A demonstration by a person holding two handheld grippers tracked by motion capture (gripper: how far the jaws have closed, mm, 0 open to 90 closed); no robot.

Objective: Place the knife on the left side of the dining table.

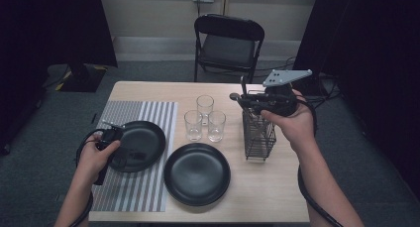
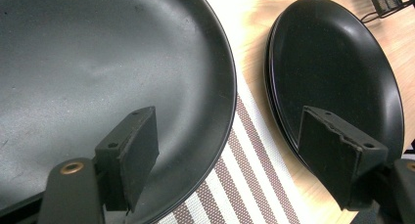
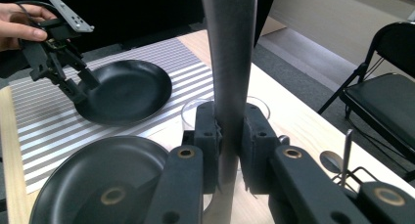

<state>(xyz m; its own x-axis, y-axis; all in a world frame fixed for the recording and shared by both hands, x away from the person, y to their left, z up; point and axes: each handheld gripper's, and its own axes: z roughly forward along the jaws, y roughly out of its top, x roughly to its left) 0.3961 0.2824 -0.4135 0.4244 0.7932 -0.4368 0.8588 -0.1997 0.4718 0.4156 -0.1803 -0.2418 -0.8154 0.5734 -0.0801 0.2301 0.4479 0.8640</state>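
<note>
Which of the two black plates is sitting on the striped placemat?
The left plate, beside the left claw, lies on the striped placemat. The other plate rests mostly on bare table.

plate (image 1: 138, 145) on mat (image 1: 143, 187) | 3 glasses (image 1: 204, 119) between mat, rack (image 1: 259, 133)

Utensil (image 3: 229, 62) in right claw (image 3: 229, 150): both ends cut off, kind unclear.

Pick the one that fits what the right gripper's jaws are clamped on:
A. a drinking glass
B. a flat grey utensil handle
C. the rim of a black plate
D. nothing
B: in the right gripper view, the right gripper has both pads pressed against an upright flat grey utensil handle.
</note>
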